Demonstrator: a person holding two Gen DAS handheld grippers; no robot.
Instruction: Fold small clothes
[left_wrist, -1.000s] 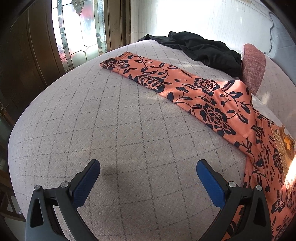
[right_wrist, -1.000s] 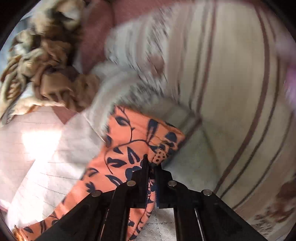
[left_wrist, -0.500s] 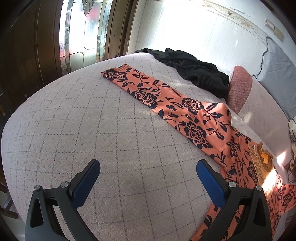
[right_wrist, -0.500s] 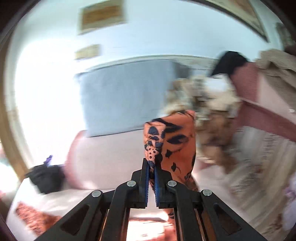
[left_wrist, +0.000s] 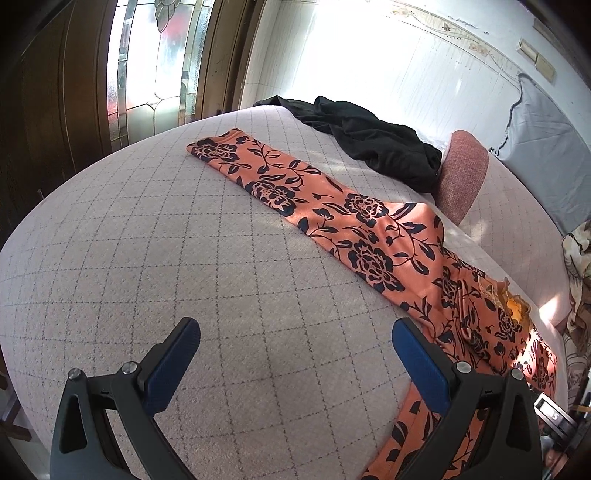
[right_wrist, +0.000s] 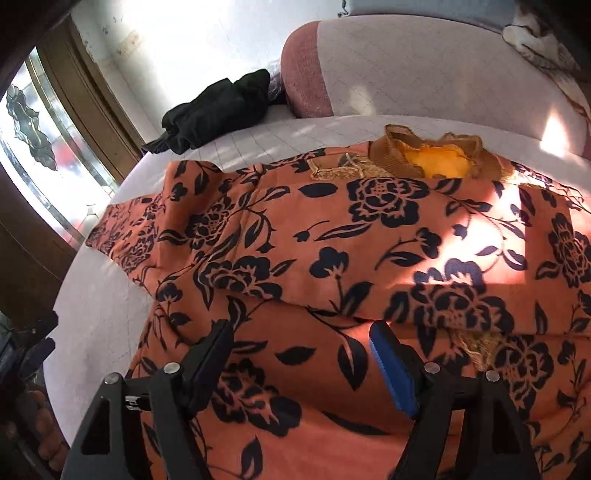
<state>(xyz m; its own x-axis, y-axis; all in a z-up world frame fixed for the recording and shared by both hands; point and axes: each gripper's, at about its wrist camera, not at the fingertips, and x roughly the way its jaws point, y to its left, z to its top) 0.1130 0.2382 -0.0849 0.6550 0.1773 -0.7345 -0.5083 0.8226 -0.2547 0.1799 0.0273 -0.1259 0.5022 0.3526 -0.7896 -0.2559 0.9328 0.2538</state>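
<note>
A wide bed (left_wrist: 155, 258) covered in a pale grey quilted spread with a thin diamond grid fills both views, sunlit from a leaded-glass window (left_wrist: 155, 62) set in dark wood. On it lies the orange garment (right_wrist: 332, 251), a soft, matte fabric printed with dark navy roses and trailing leaves; one long sleeve (left_wrist: 280, 177) stretches flat toward the window side, while the body is doubled over itself near the bed's edge, one layer's folded edge running across another. At its neck sits a brown ribbed collar (right_wrist: 432, 155) with a bright yellow lining, and a patch of what may be tan lace beside it. The right gripper (right_wrist: 299, 343) hovers over the folded body, its jaws opening, blue pads apart and nothing pinched between them. The left gripper (left_wrist: 295, 336) hangs above bare quilt just beside the garment's edge, jaws spread wide and empty. Farther off, a crumpled black garment (left_wrist: 369, 144) lies near a pink textured bolster (left_wrist: 461, 173), with a grey pillow (left_wrist: 543, 155) behind.
</note>
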